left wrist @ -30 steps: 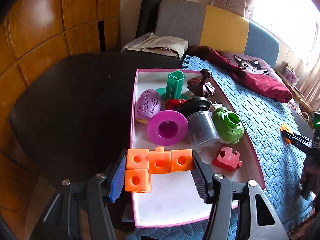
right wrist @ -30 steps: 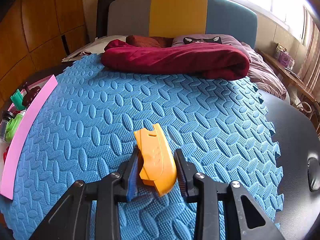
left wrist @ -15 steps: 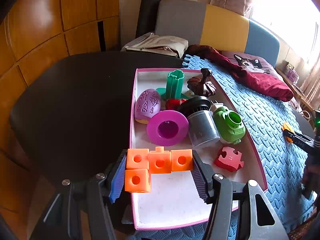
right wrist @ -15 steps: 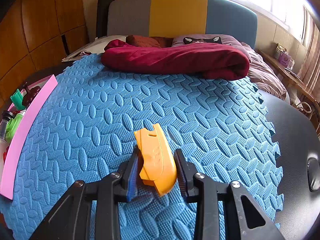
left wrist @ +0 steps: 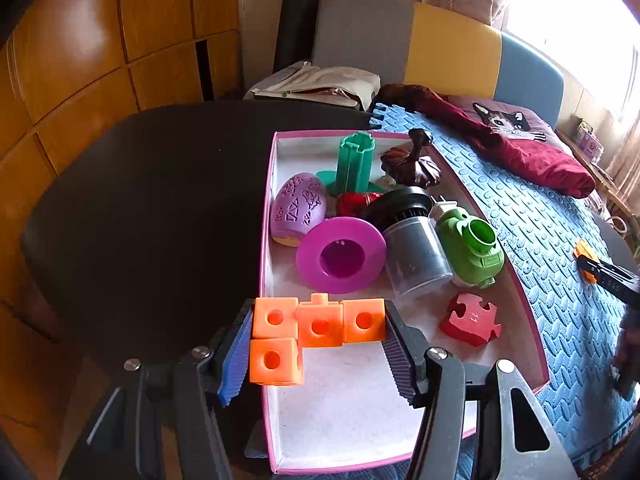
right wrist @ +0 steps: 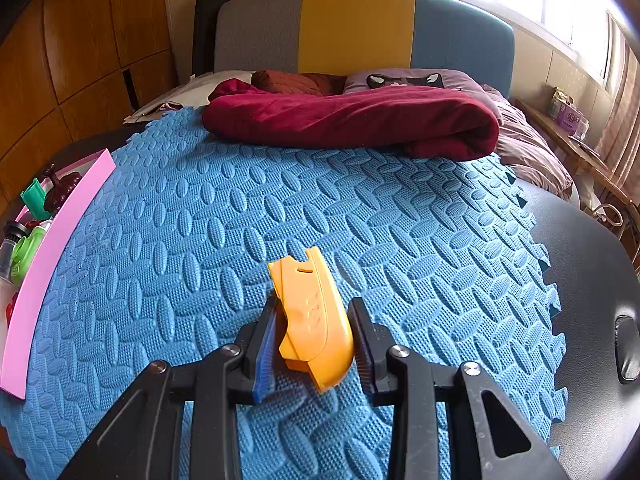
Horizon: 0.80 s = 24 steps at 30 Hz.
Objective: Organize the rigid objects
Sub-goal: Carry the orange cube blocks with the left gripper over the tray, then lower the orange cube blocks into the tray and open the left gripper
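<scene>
My left gripper [left wrist: 316, 350] is shut on an orange block piece made of joined cubes [left wrist: 316, 326] and holds it over the near left part of the pink-rimmed box [left wrist: 266, 264]. The box holds a purple egg [left wrist: 298, 208], a magenta funnel [left wrist: 340, 254], a green stand [left wrist: 354, 160], a dark jar [left wrist: 416, 256], a green toy [left wrist: 472, 250], a red puzzle piece [left wrist: 472, 322] and a brown ornament [left wrist: 412, 164]. My right gripper [right wrist: 314, 340] is shut on an orange-yellow plastic piece [right wrist: 312, 312] just above the blue foam mat [right wrist: 360, 220]. The right gripper also shows far right in the left wrist view [left wrist: 604, 274].
A folded dark red cloth [right wrist: 352, 120] lies at the mat's far edge, before a grey, yellow and blue sofa back [right wrist: 360, 28]. The black table [left wrist: 152, 200] extends left of the box and right of the mat [right wrist: 592, 280]. The box's pink wall [right wrist: 52, 264] borders the mat's left side.
The left gripper with the orange blocks has drifted slightly; the box contents look a little shifted in view. The right gripper and its orange-yellow piece have not moved.
</scene>
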Motion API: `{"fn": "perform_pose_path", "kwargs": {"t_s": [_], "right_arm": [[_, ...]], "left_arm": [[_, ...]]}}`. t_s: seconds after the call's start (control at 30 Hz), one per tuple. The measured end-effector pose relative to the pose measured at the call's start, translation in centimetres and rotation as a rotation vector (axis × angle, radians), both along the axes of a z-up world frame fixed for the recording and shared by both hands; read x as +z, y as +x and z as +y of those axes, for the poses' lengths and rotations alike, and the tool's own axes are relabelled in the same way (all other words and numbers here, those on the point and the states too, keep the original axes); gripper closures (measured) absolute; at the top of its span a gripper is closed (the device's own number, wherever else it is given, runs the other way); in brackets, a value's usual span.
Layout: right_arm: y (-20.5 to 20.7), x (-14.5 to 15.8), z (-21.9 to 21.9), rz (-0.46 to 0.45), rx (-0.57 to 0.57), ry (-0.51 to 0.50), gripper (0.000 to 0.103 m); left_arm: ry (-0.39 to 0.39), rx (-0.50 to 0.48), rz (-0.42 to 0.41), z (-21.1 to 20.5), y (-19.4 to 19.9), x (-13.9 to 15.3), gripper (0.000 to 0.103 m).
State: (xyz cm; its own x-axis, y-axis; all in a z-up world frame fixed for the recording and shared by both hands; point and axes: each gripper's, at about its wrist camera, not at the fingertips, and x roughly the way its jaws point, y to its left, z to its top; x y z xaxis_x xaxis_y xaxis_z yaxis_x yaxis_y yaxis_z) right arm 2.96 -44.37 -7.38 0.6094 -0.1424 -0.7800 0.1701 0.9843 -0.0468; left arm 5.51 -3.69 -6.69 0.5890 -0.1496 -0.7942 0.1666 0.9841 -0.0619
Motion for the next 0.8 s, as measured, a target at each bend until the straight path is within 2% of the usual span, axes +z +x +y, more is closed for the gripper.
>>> {"fn": "perform_pose_path", "kwargs": {"t_s": [0.23,0.3,0.37,0.8], "right_arm": [[0.0,0.0,0.0,0.000,0.000,0.000,0.070],[0.0,0.0,0.0,0.000,0.000,-0.001,0.070],[0.0,0.0,0.0,-0.001,0.000,-0.001,0.070],[0.0,0.1,0.3,0.003,0.001,-0.029,0.070]], "left_arm": [[0.003,0.006,0.000,0.0,0.2,-0.2,0.042],[0.005,0.001,0.001,-0.1,0.2,-0.2,0.036],[0.008,0.000,-0.009,-0.2,0.1,-0.1,0.036],[-0.014,0.032,-0.081,0.8,-0.8,2.6,0.034]]}}
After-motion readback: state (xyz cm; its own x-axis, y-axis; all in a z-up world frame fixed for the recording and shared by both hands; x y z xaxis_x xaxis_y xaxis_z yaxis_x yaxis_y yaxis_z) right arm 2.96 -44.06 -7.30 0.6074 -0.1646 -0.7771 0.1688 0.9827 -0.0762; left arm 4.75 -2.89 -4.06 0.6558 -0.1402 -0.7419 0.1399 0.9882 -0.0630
